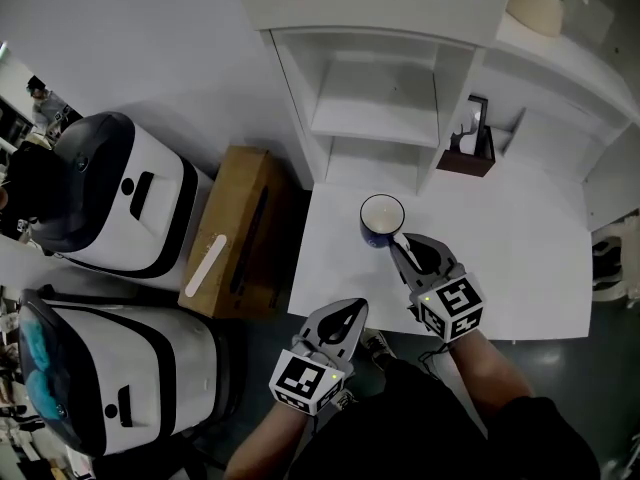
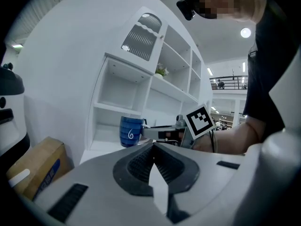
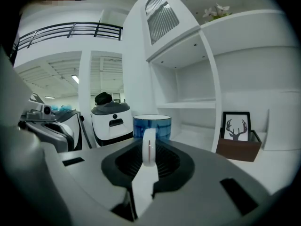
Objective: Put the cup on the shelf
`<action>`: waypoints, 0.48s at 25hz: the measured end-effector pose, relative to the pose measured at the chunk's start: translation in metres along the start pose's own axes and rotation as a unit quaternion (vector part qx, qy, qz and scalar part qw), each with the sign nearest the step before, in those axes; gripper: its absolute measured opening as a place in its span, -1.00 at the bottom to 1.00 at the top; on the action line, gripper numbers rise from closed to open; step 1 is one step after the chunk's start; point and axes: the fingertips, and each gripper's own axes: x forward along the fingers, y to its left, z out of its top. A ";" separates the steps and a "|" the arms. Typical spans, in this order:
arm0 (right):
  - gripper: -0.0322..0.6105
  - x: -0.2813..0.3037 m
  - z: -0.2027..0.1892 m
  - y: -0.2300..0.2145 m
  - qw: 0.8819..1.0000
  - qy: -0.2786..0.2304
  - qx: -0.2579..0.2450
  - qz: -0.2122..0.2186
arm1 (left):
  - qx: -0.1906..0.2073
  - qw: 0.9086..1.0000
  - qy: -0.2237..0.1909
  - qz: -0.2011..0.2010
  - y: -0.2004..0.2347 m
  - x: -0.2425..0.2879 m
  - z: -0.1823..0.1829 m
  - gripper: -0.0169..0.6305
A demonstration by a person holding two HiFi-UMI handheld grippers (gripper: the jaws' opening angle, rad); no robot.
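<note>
Pinching the thin white handle (image 3: 148,142) of the blue cup (image 1: 382,217) with the right gripper (image 1: 402,243), jaws clamped on that loop alone. Holding the left gripper (image 1: 350,313) back near the front edge of the white table (image 1: 520,268), its 2 jaws pressed together on nothing. Standing the cup upright over the table just in front of the shelf (image 1: 375,123); touching the tabletop or barely off it, not telling which from these views.

Judging the risks from here:

1. Carrying the whole weight on 1 narrow handle, so probably inviting the cup to swing or tip down in the jaws once lifted, worse with a fast or jerky raise.
2. Aiming into a narrow bay between 2 white uprights (image 1: 297,108), so risking a knock of the rim against the shelf's front edge or of the body against a side wall, likely twisting the handle out of the grip.
3. Passing near the brown holder (image 1: 470,151) with the deer picture (image 3: 236,127), just to the right of that bay; drifting right possibly bumping it.
4. Letting go too early, with the base not flat or too near the shelf's edge, possibly dropping the cup to the table.
5. Leaving the left gripper idle and well apart from the cup, so offering no steadying.
</note>
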 end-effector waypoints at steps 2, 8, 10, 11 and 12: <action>-0.76 0.007 -0.003 -0.007 1.000 0.003 0.002 -0.003 | -0.002 1.000 0.001 -0.002 0.004 0.007 -0.002 -0.93; -0.76 0.030 -0.009 -0.028 1.000 0.007 0.004 -0.009 | -0.016 1.000 0.001 -0.002 0.015 0.027 -0.005 -0.93; -0.76 0.038 -0.012 -0.036 1.000 0.007 0.006 -0.012 | -0.017 1.000 0.001 -0.003 0.018 0.033 -0.006 -0.93; -0.76 0.042 -0.014 -0.040 1.000 0.008 0.007 -0.014 | -0.017 1.000 0.002 -0.003 0.020 0.036 -0.007 -0.93; -0.76 0.046 -0.015 -0.045 1.000 0.009 0.008 -0.016 | -0.018 1.000 0.003 -0.002 0.023 0.039 -0.008 -0.93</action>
